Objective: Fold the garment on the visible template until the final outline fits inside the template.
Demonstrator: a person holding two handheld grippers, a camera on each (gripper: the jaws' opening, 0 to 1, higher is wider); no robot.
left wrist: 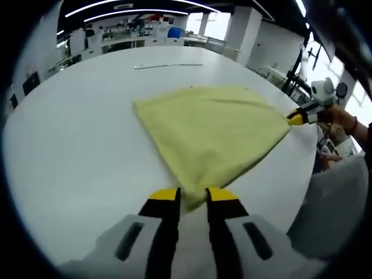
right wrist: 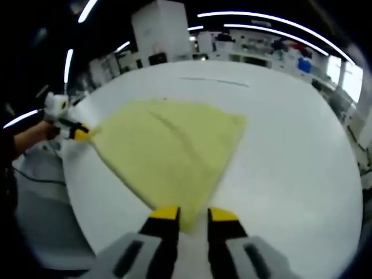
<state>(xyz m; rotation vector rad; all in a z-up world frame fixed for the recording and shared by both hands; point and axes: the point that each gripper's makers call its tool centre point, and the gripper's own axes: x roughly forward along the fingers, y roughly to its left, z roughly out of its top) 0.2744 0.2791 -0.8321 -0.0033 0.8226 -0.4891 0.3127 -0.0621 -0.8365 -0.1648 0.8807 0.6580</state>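
Yellow garment (left wrist: 212,131) spread flat on white table (left wrist: 75,145); left gripper (left wrist: 193,196) and right gripper (right wrist: 193,216) each pinching a near corner, evidently for the next fold

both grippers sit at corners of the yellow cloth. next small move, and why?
Probably lift both pinched corners together and carry them over toward the far edge. The yellow cloth lies flat on the white table; the left gripper and right gripper each have a near corner between their jaws, so a fold looks set up.
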